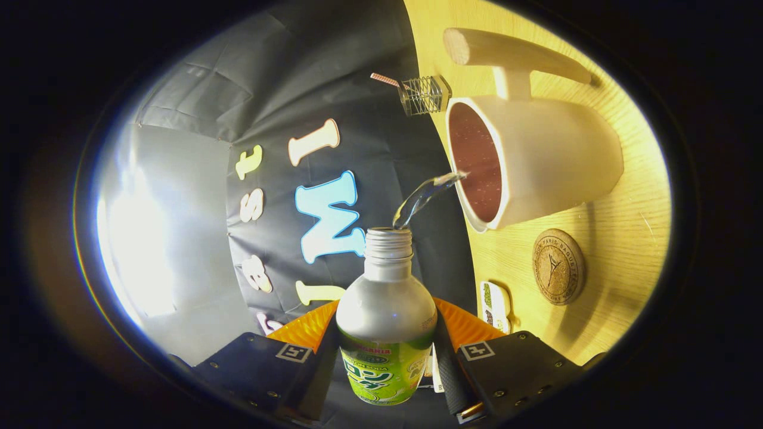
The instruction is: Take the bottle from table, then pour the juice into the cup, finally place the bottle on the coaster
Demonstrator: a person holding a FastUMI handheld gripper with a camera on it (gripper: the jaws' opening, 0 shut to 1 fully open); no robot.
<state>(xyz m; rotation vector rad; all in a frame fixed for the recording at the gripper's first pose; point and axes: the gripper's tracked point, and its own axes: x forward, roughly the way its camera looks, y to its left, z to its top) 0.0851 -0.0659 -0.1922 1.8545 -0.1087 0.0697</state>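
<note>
Now | gripper (pixel 386 357) tilted, clamping bottle (pixel 386 333) | juice (pixel 424 196) streaming into cup (pixel 536 161)

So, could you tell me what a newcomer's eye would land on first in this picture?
Probably the bottle, clamped between the fingers of the gripper, with a clear stream arcing from its open neck toward the mouth of the white cup just beyond. The whole scene is tipped, so the wooden table stands like a wall beside the cup. The round coaster lies near the cup's base.
</note>
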